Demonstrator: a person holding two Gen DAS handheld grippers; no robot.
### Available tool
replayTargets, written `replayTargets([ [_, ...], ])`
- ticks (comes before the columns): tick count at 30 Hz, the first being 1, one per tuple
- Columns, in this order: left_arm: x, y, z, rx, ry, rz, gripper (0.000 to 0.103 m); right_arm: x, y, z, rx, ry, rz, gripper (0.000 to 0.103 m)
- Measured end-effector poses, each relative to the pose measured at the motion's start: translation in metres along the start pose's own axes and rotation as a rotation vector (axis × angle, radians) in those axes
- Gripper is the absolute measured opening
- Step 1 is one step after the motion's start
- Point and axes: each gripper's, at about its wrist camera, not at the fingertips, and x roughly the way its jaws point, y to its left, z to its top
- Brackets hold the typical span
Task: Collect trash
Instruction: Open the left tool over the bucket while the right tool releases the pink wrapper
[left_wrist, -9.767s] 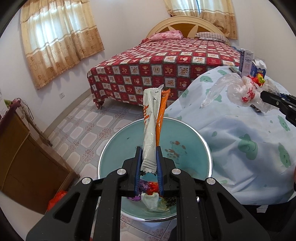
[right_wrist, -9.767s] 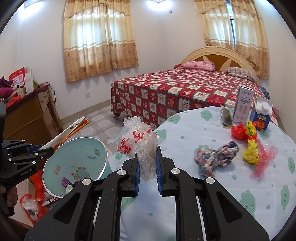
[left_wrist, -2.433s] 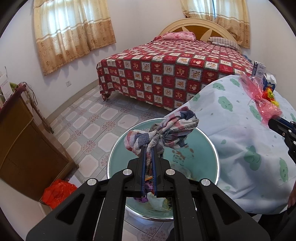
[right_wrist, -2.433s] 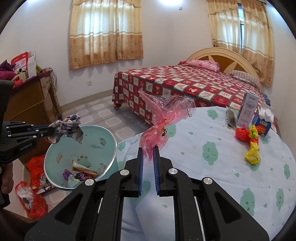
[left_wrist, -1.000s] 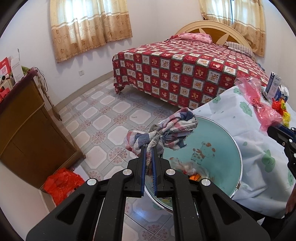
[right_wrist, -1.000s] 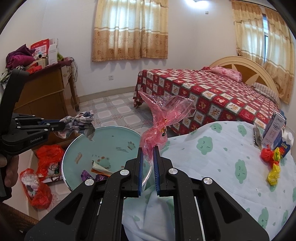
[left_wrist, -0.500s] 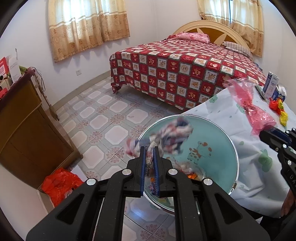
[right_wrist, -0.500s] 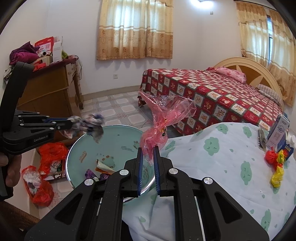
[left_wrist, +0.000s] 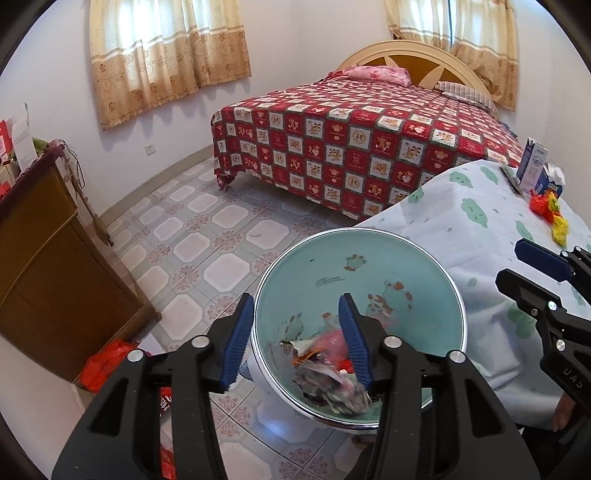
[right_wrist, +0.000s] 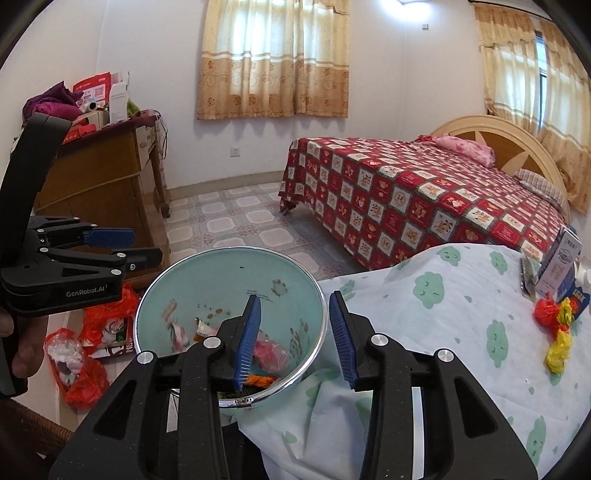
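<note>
Both claws, left claw (left_wrist: 297, 332) and right claw (right_wrist: 293, 338), have just opened and hold nothing, poised above the bin (left_wrist: 456, 295) so the rag (left_wrist: 338, 389) and pink wrapper (right_wrist: 271, 352) land inside.

The right tool (right_wrist: 293, 332) hangs over the near rim of the bin (right_wrist: 236, 269), its jaws just opened and nothing between them. Below, a pink bag (right_wrist: 271, 354) lies in the bin among other scraps. The left tool (right_wrist: 122, 245) is held at the bin's left side, jaws apart and empty. On the counter (right_wrist: 443, 332) a red wad (right_wrist: 546, 312), a yellow wad (right_wrist: 557, 349) and a carton (right_wrist: 557, 264) stay near its far right edge.
</note>
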Motion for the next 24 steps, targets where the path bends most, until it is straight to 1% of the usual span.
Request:
replayTargets([
  [6, 0.0, 0.004, 0.0, -0.006, -0.002, 0.004, 0.055, -0.001, -0.002, -0.001, 0.003, -0.006, -0.006, 0.044],
  [11, 0.0, 0.006, -0.001, -0.007, -0.003, 0.007, 0.058, -0.002, -0.005, -0.002, 0.006, -0.009, -0.012, 0.045],
  [17, 0.001, 0.011, -0.001, -0.014, 0.004, 0.009, 0.059, -0.002, -0.006, -0.003, 0.007, -0.007, -0.014, 0.046],
  [22, 0.002, 0.012, 0.0, -0.015, 0.009, 0.012, 0.06, -0.003, -0.009, -0.004, 0.01, -0.008, -0.017, 0.049],
  [24, 0.002, 0.013, 0.0, -0.013, 0.008, 0.014, 0.062, -0.002, -0.01, -0.004, 0.012, -0.008, -0.018, 0.049],
])
